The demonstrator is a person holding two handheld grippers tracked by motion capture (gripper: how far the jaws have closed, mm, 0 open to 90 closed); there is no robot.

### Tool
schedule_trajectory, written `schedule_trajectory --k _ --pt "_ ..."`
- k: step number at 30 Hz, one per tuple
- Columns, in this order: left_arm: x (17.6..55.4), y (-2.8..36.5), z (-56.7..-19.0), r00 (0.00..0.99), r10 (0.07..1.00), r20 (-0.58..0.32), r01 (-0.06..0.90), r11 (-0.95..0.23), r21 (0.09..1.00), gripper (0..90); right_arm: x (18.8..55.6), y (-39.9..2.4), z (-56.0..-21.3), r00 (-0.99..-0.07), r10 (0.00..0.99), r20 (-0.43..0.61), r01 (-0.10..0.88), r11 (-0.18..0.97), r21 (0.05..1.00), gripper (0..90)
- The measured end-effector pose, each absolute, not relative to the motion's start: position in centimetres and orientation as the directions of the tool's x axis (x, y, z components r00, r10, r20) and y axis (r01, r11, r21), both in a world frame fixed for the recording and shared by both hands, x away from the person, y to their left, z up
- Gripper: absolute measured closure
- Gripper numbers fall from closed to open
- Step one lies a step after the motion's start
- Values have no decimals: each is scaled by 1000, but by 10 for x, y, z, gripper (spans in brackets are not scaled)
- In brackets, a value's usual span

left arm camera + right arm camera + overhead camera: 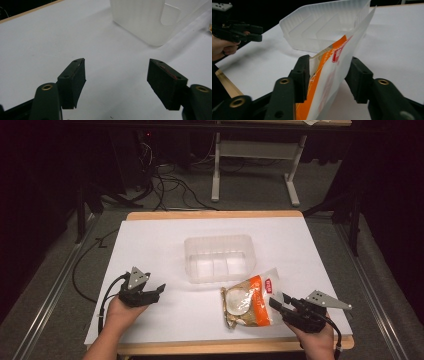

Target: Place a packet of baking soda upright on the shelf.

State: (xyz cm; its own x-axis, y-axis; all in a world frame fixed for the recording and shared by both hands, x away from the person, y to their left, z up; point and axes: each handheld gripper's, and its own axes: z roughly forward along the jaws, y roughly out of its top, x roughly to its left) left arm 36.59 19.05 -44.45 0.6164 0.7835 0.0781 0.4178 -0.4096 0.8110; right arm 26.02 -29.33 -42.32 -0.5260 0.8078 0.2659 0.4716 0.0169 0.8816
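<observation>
White paper covered the tabletop, where the snack bag lay near its front edge beside the clear bin, its long axis running into the right claw, half-parted around its end, while the left claw gaped empty, well apart.

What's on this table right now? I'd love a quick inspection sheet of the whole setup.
Surface: white sheet on a wooden table.
Job's things: orange snack bag lying in front of a clear plastic bin, which holds nothing.
Clutter: nothing seen.
Grippers: left hand-held gripper open over bare sheet; right hand-held gripper has the bag's edge between its jaws, pads not pressing.
Cables: black cable trailing from left gripper.
Surroundings: dark room, grey desk frame, floor wires.
</observation>
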Motion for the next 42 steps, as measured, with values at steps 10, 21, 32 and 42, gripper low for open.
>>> schedule_trajectory --k 10,21,32,42 --pt "366 190 -445 622 779 79 416 -414 810 315 248 -264 -423 -537 830 151 436 120 892 761" --pt "366 190 -445 620 781 77 415 -409 813 315 254 -293 -419 -439 872 216 471 18 882 900" --pt "366 190 -445 622 779 85 417 -421 806 316 266 -328 -394 -312 943 117 384 13 923 900" --pt "367 190 -447 619 780 89 423 -426 800 315 290 -324 -381 -293 952 89 341 17 940 900"
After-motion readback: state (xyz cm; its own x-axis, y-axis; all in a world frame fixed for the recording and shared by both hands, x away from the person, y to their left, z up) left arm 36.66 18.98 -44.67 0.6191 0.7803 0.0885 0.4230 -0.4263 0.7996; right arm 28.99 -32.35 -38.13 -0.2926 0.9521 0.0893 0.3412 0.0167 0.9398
